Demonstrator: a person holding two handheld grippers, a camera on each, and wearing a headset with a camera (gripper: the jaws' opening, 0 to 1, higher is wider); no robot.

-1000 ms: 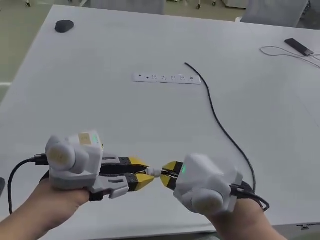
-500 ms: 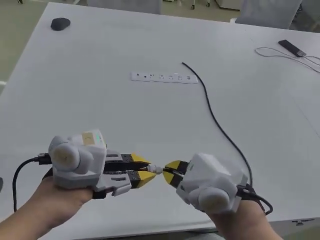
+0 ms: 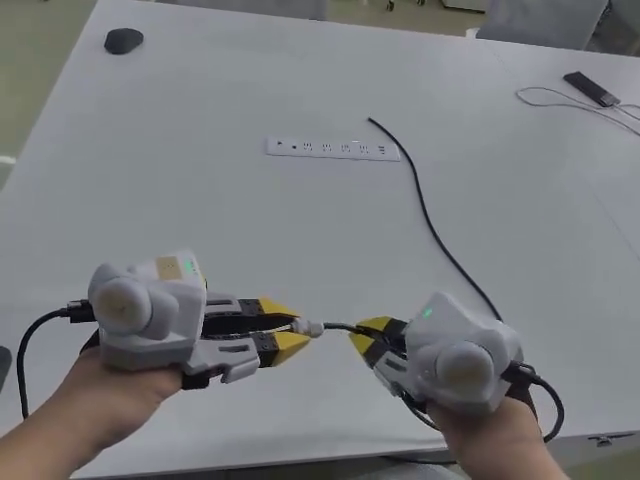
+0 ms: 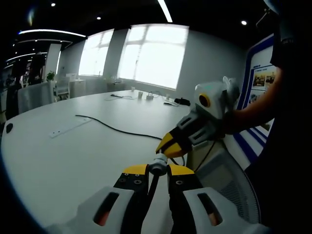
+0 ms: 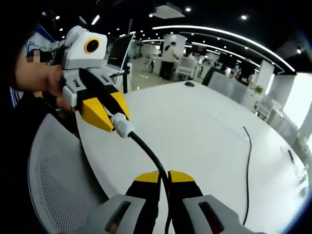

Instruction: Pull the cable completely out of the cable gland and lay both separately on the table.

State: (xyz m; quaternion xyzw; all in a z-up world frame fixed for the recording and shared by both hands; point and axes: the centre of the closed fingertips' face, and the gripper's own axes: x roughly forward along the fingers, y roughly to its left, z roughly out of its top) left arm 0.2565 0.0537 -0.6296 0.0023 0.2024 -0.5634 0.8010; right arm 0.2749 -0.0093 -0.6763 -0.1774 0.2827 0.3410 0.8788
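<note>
While both are held above the near edge of the white surface (image 3: 200,230), lower centre of the head view: left tongs (image 3: 292,335) clamped on the small pale-grey plastic cable gland (image 3: 312,327); right tongs (image 3: 366,341) clamped on the thin black cable (image 5: 146,152). Short cable span exposed between. Cable apparently not yet free of the gland, though the joint is too small to confirm. Remaining: full withdrawal, then laying both apart.

Black cable (image 5: 146,148), apparently white cable gland (image 5: 122,126), white table (image 3: 250,230)
</note>
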